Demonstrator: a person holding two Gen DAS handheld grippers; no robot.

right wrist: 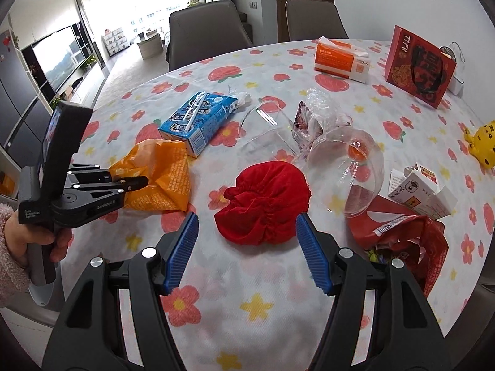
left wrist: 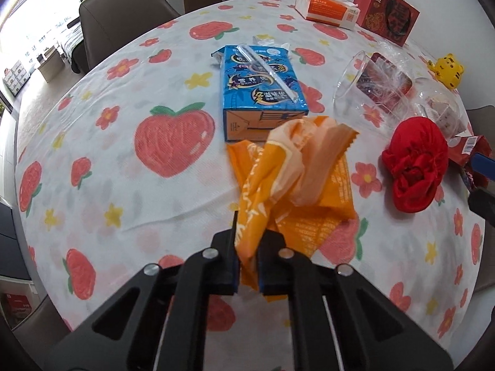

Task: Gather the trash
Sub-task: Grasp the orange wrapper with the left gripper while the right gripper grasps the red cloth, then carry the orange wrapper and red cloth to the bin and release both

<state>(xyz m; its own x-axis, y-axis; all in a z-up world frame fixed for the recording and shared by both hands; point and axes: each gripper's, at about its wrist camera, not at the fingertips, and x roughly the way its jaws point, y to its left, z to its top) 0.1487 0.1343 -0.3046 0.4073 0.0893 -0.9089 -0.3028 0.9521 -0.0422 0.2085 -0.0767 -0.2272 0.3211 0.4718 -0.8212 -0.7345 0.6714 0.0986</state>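
Note:
My left gripper [left wrist: 247, 256] is shut on an orange plastic wrapper [left wrist: 297, 179] and holds its near end just above the table; the same grip shows in the right wrist view [right wrist: 145, 182]. My right gripper [right wrist: 247, 247] is open and empty, just in front of a red cloth pouch [right wrist: 263, 201]. A blue drink carton [left wrist: 263, 92] with a straw lies behind the wrapper. Clear plastic cups [right wrist: 346, 160], a red foil wrapper [right wrist: 402, 238] and a small white carton [right wrist: 420, 191] lie to the right.
The round table [left wrist: 108, 154] has a peach-print cloth. An orange tissue box [right wrist: 340, 58], a red gift bag [right wrist: 420, 68] and a yellow tiger toy [right wrist: 482, 145] stand at the back and right. Chairs [right wrist: 210, 34] stand behind the table.

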